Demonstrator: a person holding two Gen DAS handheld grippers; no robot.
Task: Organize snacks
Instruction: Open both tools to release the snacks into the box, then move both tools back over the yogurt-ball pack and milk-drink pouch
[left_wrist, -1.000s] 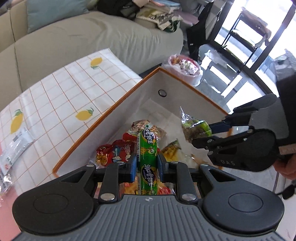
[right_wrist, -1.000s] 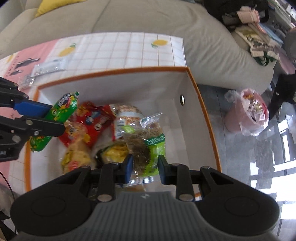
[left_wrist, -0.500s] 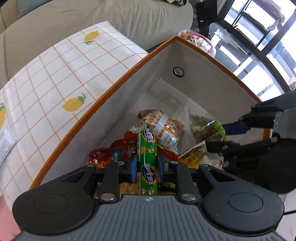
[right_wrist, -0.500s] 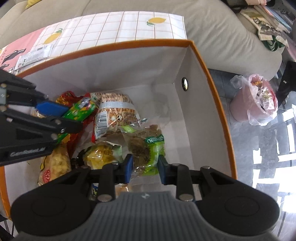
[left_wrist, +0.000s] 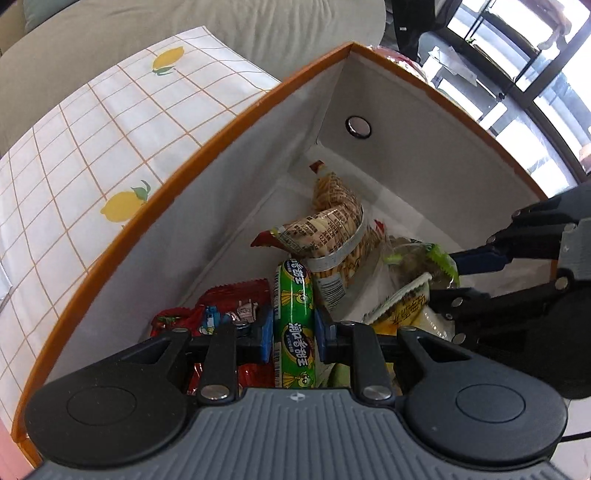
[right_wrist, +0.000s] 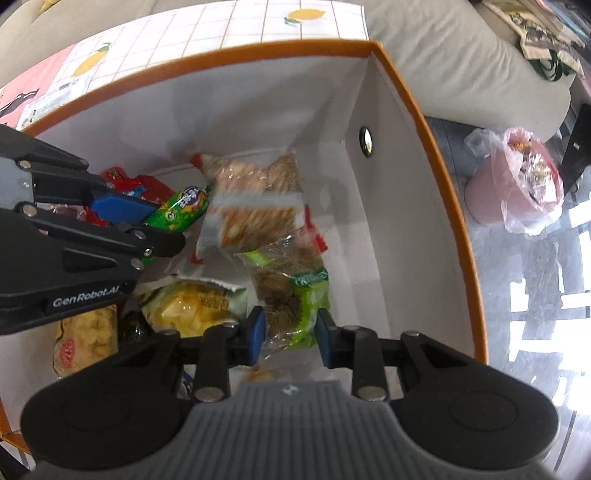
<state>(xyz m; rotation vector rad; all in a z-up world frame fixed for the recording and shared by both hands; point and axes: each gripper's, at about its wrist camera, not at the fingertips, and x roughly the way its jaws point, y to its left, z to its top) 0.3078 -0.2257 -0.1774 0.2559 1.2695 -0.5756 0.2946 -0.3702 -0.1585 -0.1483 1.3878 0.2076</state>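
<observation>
On the far left of the left wrist view, a lemon-print cloth (left_wrist: 110, 155) covers the worktop, touching the orange rim of the storage box (left_wrist: 207, 147). Inside the box, near its left wall, lies a red snack packet (left_wrist: 229, 299). Just beside it, the left claw (left_wrist: 293, 334) is clenched on a green sausage stick (left_wrist: 294, 325), pads pressing its middle while its far end juts toward the box floor. The stick looks firm and slick in its tight plastic skin, probably light; a mid-length grip like this one seems the safest hold, since the rounded ends would likely slip out.

Further right lies a clear bag of biscuits (left_wrist: 332, 236), crinkly and probably fragile, better lifted by its crimped end than squeezed. Beyond it rests a yellow chip bag (right_wrist: 192, 306), puffy and soft.

On the right, the right claw (right_wrist: 290, 334) hangs low inside the box with the green-labelled clear packet (right_wrist: 291, 295) between its pads. Its jaws are opening, and the pads seem to stand just off the wrapper, so the packet appears released onto the pile. It looks limp, light and crushable; its sealed edge would be the place to pinch.

Outside the box, far right, a pink bin with a plastic liner (right_wrist: 517, 181) stands on the floor.
</observation>
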